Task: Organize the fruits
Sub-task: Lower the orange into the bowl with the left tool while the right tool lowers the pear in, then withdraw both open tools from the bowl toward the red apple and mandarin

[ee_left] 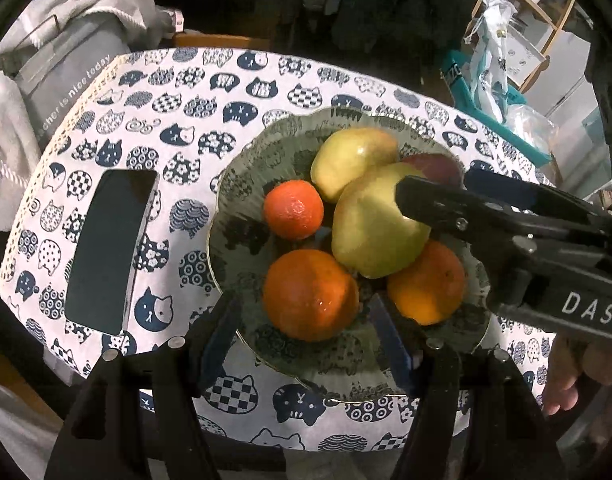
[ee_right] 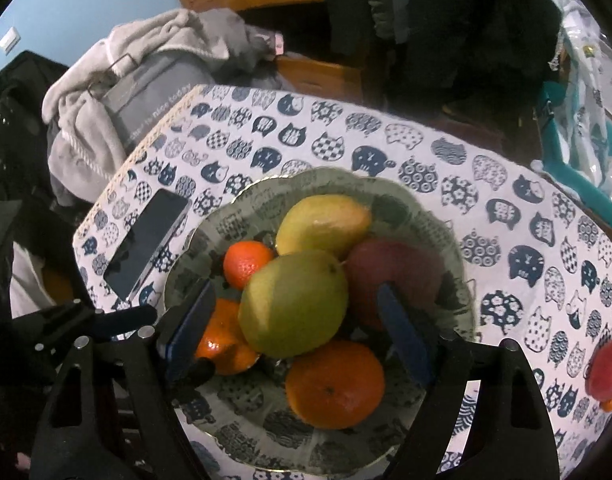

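Note:
A glass plate (ee_left: 242,184) (ee_right: 446,240) on the cat-print cloth holds several fruits. A green-yellow mango (ee_left: 378,220) (ee_right: 294,300) lies on top in the middle. A second mango (ee_left: 350,156) (ee_right: 322,220) and a red fruit (ee_left: 438,164) (ee_right: 394,276) lie behind it. A small orange (ee_left: 293,209) (ee_right: 247,263) and two larger oranges (ee_left: 310,294) (ee_right: 334,384) lie around it. My left gripper (ee_left: 306,348) is open, straddling the front orange. My right gripper (ee_right: 298,328) (ee_left: 430,188) is open around the top mango, its pads apart from the skin.
A black phone (ee_left: 106,248) (ee_right: 146,244) lies left of the plate. A red fruit (ee_right: 608,364) sits at the table's right edge. Grey clothes and a bag (ee_left: 58,64) lie beyond the left edge. A teal bin (ee_left: 494,112) stands at the back right.

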A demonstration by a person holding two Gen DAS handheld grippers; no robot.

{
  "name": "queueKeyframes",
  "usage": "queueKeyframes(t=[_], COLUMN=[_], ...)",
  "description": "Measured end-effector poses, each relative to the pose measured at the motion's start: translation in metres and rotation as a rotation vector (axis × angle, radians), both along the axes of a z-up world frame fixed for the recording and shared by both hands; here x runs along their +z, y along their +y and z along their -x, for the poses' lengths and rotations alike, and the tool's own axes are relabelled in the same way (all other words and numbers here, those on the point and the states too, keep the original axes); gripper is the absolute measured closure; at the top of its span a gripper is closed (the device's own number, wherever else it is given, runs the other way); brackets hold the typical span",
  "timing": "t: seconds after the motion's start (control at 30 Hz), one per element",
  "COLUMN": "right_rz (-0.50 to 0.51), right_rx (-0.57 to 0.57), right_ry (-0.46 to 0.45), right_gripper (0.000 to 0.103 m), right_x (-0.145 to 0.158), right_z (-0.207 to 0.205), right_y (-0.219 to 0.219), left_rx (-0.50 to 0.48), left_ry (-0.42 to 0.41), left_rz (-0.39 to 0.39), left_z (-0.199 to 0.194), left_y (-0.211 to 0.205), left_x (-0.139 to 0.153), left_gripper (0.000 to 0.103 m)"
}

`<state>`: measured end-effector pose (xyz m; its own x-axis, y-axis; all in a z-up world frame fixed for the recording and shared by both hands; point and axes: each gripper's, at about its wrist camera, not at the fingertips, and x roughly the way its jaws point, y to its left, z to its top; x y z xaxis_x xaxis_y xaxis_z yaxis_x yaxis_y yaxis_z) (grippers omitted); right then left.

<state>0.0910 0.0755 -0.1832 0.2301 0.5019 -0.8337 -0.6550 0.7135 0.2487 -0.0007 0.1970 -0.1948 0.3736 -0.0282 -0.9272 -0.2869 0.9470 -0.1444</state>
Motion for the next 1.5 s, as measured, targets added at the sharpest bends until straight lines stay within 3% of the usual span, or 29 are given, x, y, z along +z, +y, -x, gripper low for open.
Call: queueKeyframes(t=[0.43, 0.87, 1.5], right_rz=[-0.034, -0.082, -0.098], right_rx=[-0.083, -0.184, -0.312], right_ry=[-0.132, -0.232, -0.324], right_gripper=[0.019, 0.018, 0.016], right_x=[0.051, 0.108, 0.152], right_z=[0.003, 0.012, 0.031], right_y=[-0.041, -0.096, -0.181], left_rx=[-0.048, -0.103, -0.212], left_ry=[-0.14, -0.275, -0.37], left_rz=[-0.068, -0.091, -0.1], left_z=[-0.001, 0.003, 0.003], left_y=[-0.021, -0.054, -0.119], left_x=[0.053, 0.105, 0.147], left_gripper=[0.034, 0.027, 0.023])
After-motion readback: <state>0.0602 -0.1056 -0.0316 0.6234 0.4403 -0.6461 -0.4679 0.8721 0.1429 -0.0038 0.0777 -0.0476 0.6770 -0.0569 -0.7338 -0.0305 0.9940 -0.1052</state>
